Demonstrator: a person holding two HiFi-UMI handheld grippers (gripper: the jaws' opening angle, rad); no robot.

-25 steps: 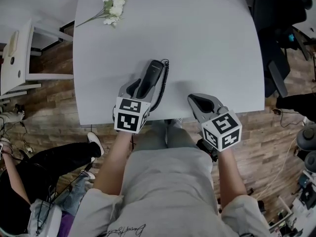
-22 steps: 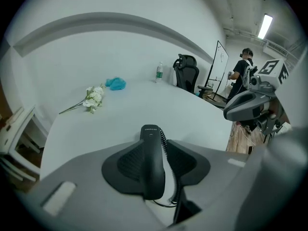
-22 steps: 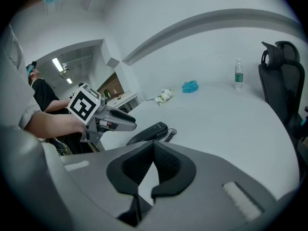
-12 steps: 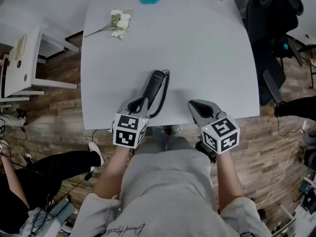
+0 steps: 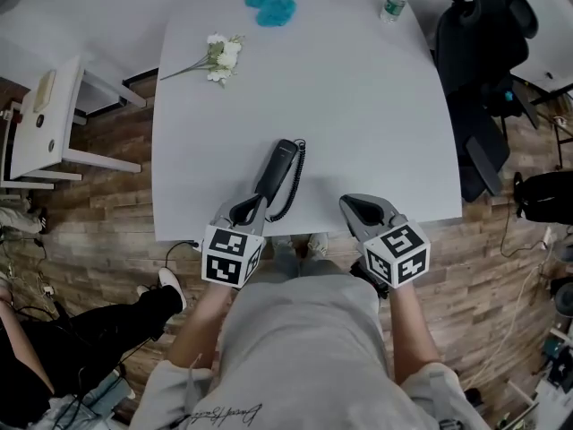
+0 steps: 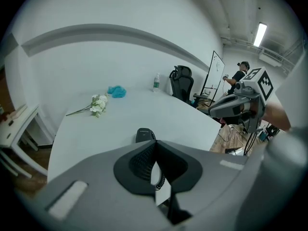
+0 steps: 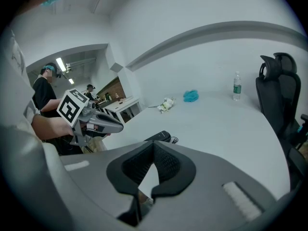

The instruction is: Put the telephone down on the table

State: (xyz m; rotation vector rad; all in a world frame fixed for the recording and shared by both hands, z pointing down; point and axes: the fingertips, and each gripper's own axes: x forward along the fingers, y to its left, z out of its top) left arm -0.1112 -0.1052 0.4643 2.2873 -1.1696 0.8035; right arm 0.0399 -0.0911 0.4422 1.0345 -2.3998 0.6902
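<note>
grey plastic on both: the left hand-held gripper (image 5: 249, 208) has its jaws pressed together with nothing pinched between the pads. its tips sit at the near edge of the white counter (image 5: 358, 106). the right hand-held gripper (image 5: 360, 210) is the same, jaws closed on nothing, hovering over the counter's near edge, well apart from the left one.

the black telephone (image 5: 279, 163) lies flat on the counter just beyond the left gripper's tips, its long side running away from the person. i cannot tell whether the tips touch its near end. its coiled cord (image 5: 295, 182) curls along its right side and loops back toward the near edge.

at the far end of the counter stands a small bottle (image 5: 394, 0), upright with a cap on; what is in it is too small to tell. a blue fluffy thing (image 5: 271, 5) lies to its left, and a sprig of white flowers (image 5: 218, 56) lies near the far left corner. a black office chair (image 5: 483, 34) stands beside the counter on the right, and a white side table (image 5: 45, 124) stands off to the left.
</note>
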